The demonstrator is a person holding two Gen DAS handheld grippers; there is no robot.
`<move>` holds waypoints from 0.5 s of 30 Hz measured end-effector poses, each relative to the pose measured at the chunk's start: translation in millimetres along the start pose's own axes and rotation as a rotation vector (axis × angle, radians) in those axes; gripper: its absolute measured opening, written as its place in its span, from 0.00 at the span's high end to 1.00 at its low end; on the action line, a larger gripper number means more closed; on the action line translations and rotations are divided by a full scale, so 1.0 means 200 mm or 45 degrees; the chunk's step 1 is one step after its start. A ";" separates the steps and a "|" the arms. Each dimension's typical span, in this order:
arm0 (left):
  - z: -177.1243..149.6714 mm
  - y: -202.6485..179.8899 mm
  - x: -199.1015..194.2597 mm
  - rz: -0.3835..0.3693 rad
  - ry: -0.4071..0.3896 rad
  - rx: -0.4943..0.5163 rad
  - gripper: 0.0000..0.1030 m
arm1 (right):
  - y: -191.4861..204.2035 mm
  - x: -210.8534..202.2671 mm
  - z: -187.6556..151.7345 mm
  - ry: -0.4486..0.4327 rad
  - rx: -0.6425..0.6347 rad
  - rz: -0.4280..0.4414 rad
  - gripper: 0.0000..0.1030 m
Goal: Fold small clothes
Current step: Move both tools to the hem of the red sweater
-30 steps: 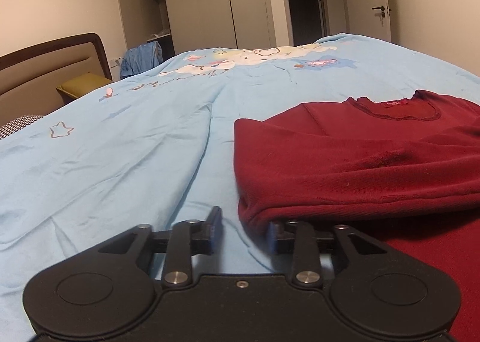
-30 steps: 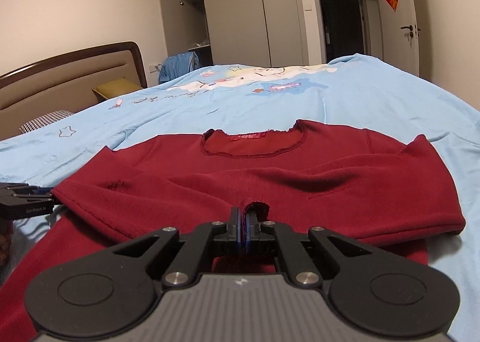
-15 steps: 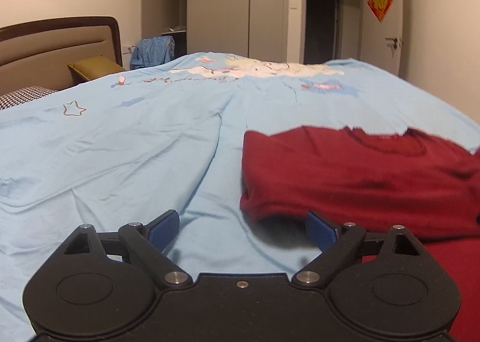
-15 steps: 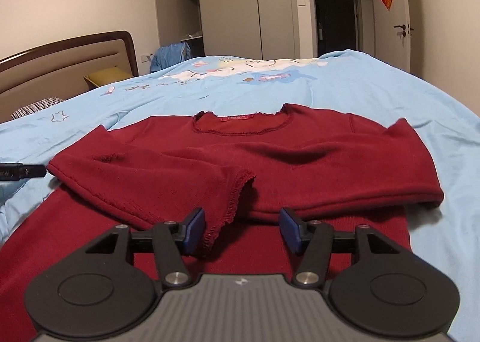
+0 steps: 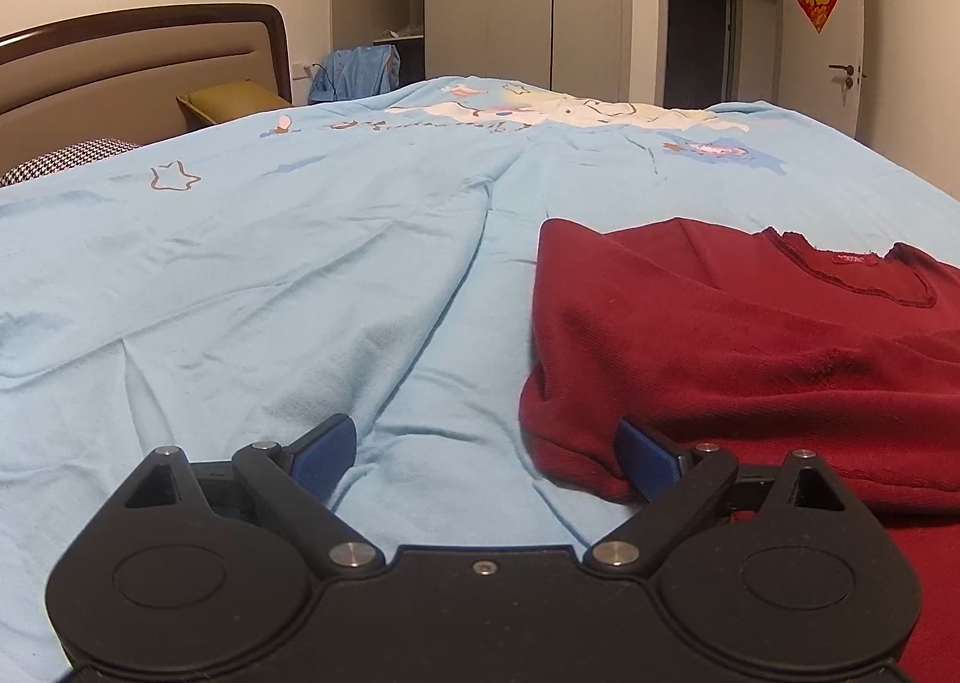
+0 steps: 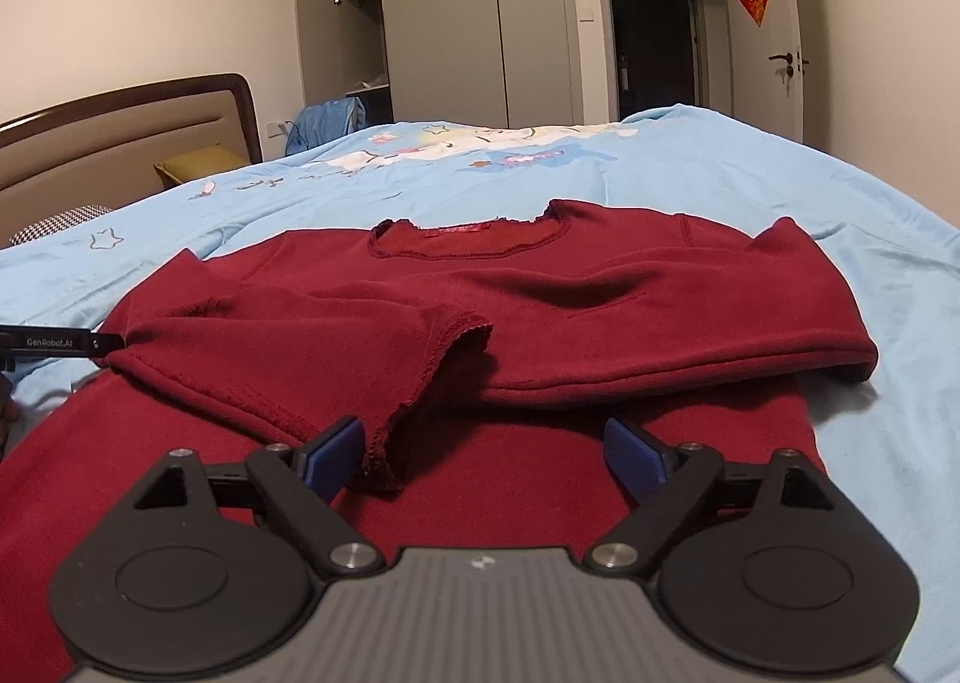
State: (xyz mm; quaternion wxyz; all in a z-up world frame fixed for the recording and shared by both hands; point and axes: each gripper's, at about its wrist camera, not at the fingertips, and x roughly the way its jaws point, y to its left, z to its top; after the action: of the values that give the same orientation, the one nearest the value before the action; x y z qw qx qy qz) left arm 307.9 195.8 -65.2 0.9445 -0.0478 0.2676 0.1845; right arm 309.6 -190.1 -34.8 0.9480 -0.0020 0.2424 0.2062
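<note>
Right gripper (image 6: 483, 452) spread wide, holding nothing; left gripper (image 5: 486, 455) likewise released. Red top (image 6: 600, 287) lies ahead, neckline pointing away, folded sleeves crossing sideways, apparently flat. Blue bedspread (image 6: 750, 173); wardrobe (image 6: 444, 17) beyond.

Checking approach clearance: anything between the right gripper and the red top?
Nothing visible. The right gripper is open right over the red top, a sleeve cuff at its left finger. Only blue bedding surrounds it.

Red top (image 6: 600, 293): soft, matt knitted cloth with frilled cuffs. Bed cover (image 5: 270, 275): smooth, creased light-blue cotton-like cloth. Left gripper (image 5: 486, 458): matt black plastic, blue pads, bright metal pins. Headboard (image 5: 120, 65): glossy dark wood frame.
</note>
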 end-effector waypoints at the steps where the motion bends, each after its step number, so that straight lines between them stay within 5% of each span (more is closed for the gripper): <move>1: -0.01 0.01 0.00 -0.005 -0.007 -0.004 0.07 | 0.00 0.00 0.00 0.003 0.000 0.006 0.07; 3: -0.01 0.01 -0.02 -0.016 -0.017 -0.014 0.07 | 0.00 -0.02 -0.01 0.017 0.007 0.028 0.01; 15: -0.12 -0.03 -0.35 -0.018 -0.002 0.117 0.01 | -0.10 -0.35 -0.16 0.007 -0.059 0.046 0.00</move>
State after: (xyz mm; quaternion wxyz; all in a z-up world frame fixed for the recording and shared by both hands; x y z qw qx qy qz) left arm 243.8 162.8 -49.3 0.9472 -0.0060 0.2748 0.1653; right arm 247.0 -239.4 -31.6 0.9431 -0.0203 0.2403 0.2291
